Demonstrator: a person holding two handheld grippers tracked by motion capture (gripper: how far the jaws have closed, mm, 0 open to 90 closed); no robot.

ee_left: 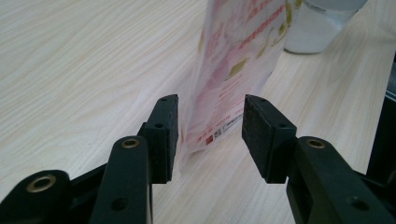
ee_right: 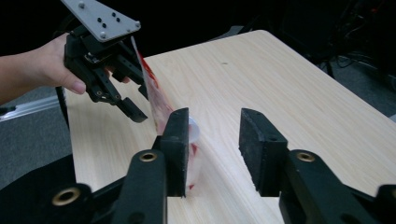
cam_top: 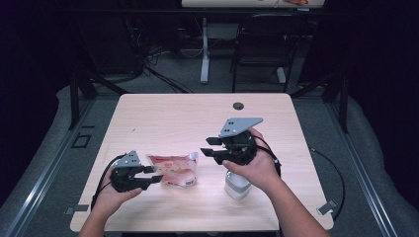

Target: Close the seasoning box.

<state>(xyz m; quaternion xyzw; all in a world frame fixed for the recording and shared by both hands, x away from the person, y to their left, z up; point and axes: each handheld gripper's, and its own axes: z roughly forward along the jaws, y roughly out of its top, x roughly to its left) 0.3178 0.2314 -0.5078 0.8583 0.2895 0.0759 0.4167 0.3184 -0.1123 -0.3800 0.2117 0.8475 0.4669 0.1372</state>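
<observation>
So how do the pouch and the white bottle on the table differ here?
The pouch is flat, printed pink and red, with a white spout; the white bottle is plain and rounded. The pouch has the left gripper at its edge, jaws apart around it; the bottle stands upright under the right hand, untouched by the right gripper. Both rest on the wooden table.

Both grippers are black, each topped by a grey three-cornered plate with small dark screw holes. The left gripper point(cam_top: 148, 177) and right gripper point(cam_top: 211, 146) carry blocky black pads, brass-ringed pivot holes and trailing black cables. Forearms bare, no sleeves.
</observation>
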